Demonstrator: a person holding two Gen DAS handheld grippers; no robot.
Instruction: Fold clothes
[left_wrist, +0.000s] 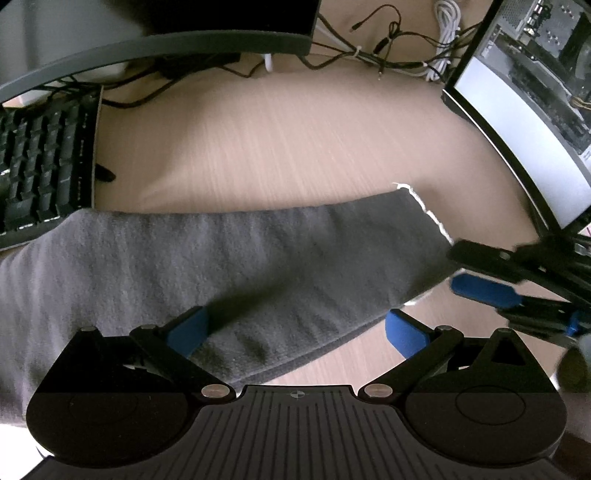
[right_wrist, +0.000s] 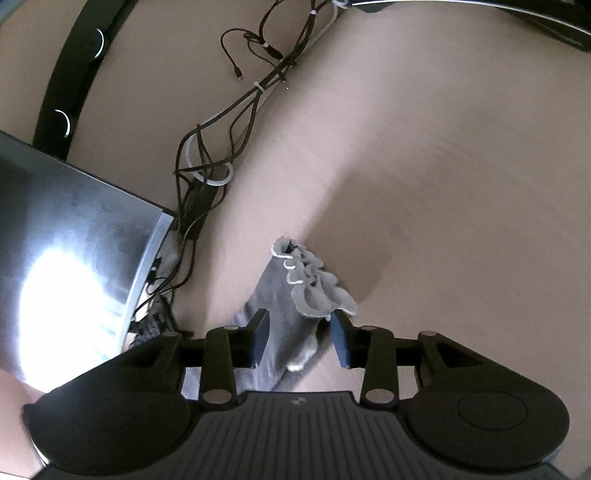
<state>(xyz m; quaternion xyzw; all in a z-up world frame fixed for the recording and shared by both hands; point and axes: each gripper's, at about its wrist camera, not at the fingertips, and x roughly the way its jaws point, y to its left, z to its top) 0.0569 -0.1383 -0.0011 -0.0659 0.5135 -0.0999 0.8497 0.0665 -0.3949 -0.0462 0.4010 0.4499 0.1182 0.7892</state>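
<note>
A grey cloth with white stitched edges (left_wrist: 229, 254) lies folded into a long band across the wooden desk (left_wrist: 280, 140). My left gripper (left_wrist: 295, 332) is open, its blue pads spread wide over the cloth's near edge, holding nothing. My right gripper (right_wrist: 299, 339) is open; the cloth's bunched end (right_wrist: 306, 284) lies between and just beyond its pads, not clamped. In the left wrist view the right gripper (left_wrist: 476, 273) shows at the cloth's right end.
A black keyboard (left_wrist: 40, 162) lies at the left, partly under the cloth. A monitor base (left_wrist: 166, 40) and tangled cables (left_wrist: 388, 48) are at the back. A computer case (left_wrist: 532, 110) stands at the right; it also shows in the right wrist view (right_wrist: 74, 258).
</note>
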